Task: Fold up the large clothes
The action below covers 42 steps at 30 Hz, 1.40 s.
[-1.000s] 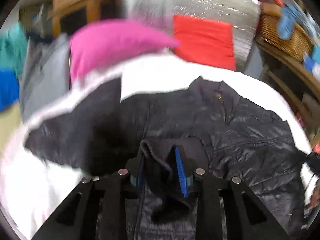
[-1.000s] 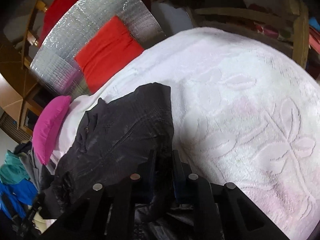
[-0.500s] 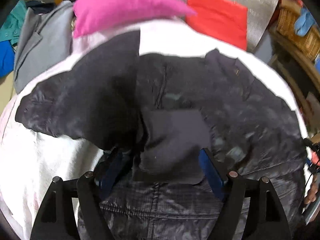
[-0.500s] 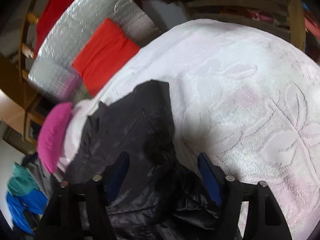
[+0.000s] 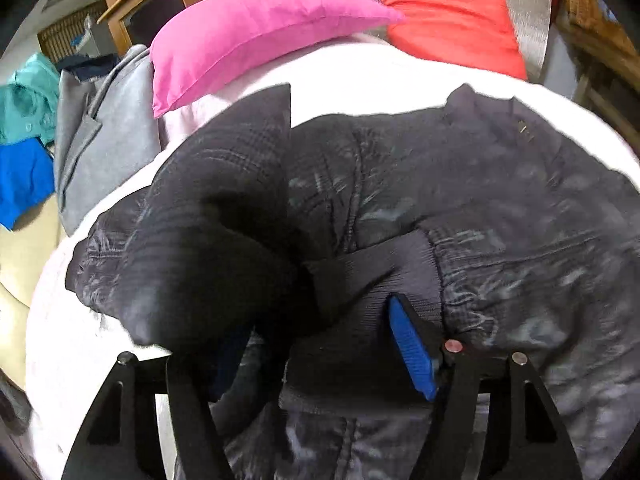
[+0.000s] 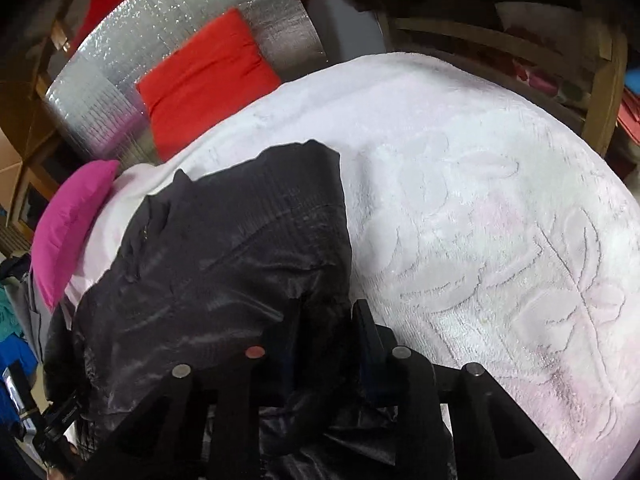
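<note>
A large black quilted jacket (image 5: 500,200) lies spread on a white blanket (image 5: 380,80), collar toward the far side. Its left sleeve is folded across the body, and the ribbed cuff (image 5: 360,300) lies between the fingers of my left gripper (image 5: 316,344), which stands open around it. One blue pad (image 5: 412,348) shows; the other is hidden under the sleeve. In the right wrist view the jacket (image 6: 224,264) covers the left part of the blanket (image 6: 500,220). My right gripper (image 6: 326,332) is shut on a fold of the jacket's fabric at its right edge.
A pink pillow (image 5: 256,36) and a red pillow (image 5: 448,20) lie at the bed's head against a silver quilted headboard (image 6: 180,60). A grey garment (image 5: 104,132) and teal and blue clothes (image 5: 24,128) sit off the left edge. Wooden shelves (image 6: 520,32) stand on the right.
My left gripper opened and let go of the sleeve cuff, now lying on the jacket body. My right gripper opened half a second ago, then closed again on the jacket's right edge.
</note>
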Available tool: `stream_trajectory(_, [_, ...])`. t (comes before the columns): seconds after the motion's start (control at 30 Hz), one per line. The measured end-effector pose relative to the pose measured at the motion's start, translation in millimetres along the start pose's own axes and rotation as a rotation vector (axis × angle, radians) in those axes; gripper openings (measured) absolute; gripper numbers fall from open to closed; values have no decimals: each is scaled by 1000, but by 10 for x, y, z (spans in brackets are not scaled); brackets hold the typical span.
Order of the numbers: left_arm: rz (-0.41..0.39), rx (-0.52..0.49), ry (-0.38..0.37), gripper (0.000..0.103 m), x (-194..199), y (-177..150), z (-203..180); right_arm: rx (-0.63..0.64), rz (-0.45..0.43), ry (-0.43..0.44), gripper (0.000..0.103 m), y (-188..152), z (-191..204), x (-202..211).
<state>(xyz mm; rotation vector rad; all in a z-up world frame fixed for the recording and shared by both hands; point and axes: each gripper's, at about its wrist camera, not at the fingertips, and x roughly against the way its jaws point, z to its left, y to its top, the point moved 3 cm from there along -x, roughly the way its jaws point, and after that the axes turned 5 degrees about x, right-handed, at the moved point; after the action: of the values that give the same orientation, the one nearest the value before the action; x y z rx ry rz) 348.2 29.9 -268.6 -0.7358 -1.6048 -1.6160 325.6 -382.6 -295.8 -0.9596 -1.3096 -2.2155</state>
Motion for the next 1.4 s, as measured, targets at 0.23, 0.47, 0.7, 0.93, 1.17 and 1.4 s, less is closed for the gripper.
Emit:
stream_trajectory(0.23, [-137,264,-265,77,698,126,809,-54,-259,43,81,76,-19,613])
stream_trajectory(0.47, [-82,687,-133,83,340,-38,2272,-14,-308,102,81,-4,161,827])
stream_trajectory(0.7, [-16,883,-146,81,-230,-147,2963,41,-274,127,81,-62,363,699])
stream_trajectory(0.93, [9,976,-188,60,-629,-150,3206,51,-253,141,81,-73,421,589])
stream_trajectory(1.17, [8,967,-150,33,-880,12,3279,68,-229,139,80,-76,503,449])
stream_trajectory(1.4, [-181,734,-128,16,-379,500,2815,72,-255,145,80,-72,541,498])
